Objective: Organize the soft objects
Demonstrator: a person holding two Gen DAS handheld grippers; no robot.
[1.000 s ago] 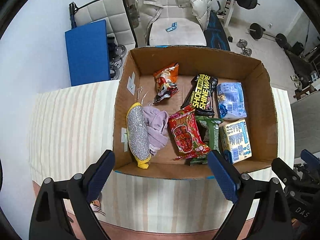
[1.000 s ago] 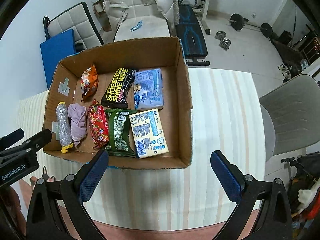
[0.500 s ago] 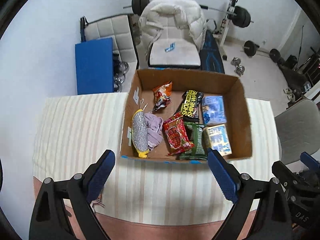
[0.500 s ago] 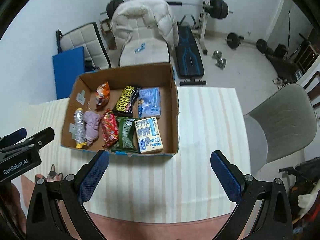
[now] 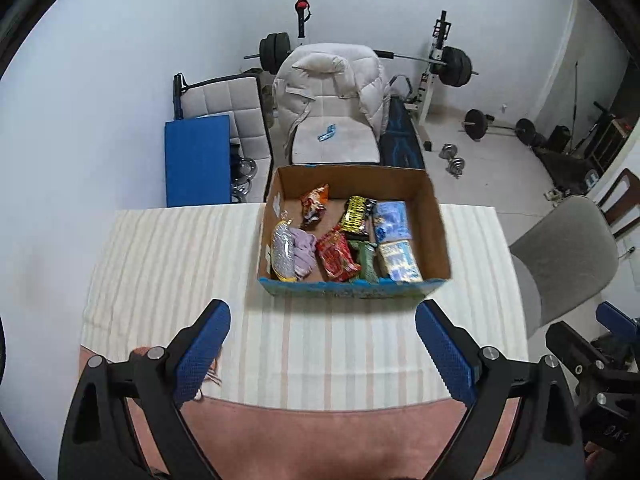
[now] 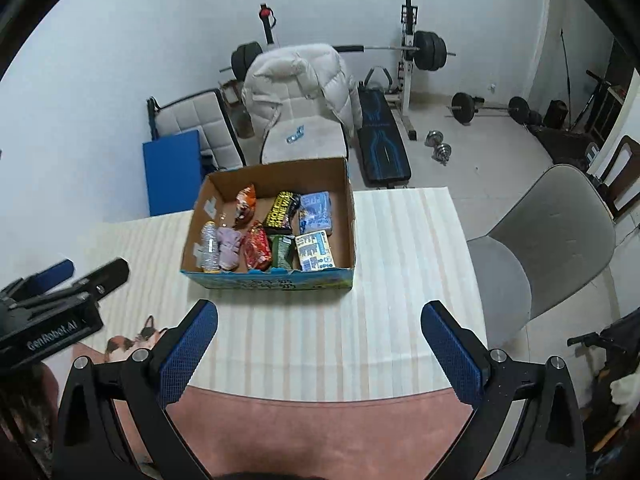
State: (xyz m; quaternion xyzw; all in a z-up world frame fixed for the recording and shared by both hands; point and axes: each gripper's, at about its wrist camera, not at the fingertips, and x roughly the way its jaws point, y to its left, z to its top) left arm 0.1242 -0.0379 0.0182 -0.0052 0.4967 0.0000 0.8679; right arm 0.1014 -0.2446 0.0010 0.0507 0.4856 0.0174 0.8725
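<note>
A cardboard box [image 5: 436, 236] stands on the striped table [image 5: 176, 264]; it also shows in the right wrist view [image 6: 348, 216]. Inside lie a silver scrubber [image 5: 282, 250], a lilac cloth [image 5: 303, 251], a red snack bag [image 5: 335, 255], a green pack [image 5: 367, 257], a black wipes pack [image 5: 357, 215], blue packs [image 5: 392, 221] and an orange bag [image 5: 315, 204]. My left gripper [image 5: 322, 354] is open and empty, well back from the box over the table's near edge. My right gripper [image 6: 318, 346] is open and empty, likewise back from the box.
A grey chair [image 6: 552, 240] stands right of the table. Behind the box are a chair with a white puffer jacket [image 5: 332, 88], a blue board [image 5: 198, 160], a weight bench and barbells [image 6: 428, 50]. The left gripper's body [image 6: 52, 312] shows at left in the right view.
Both grippers have pulled back and up from the box, which now looks much smaller and farther. Both stay open and empty.
</note>
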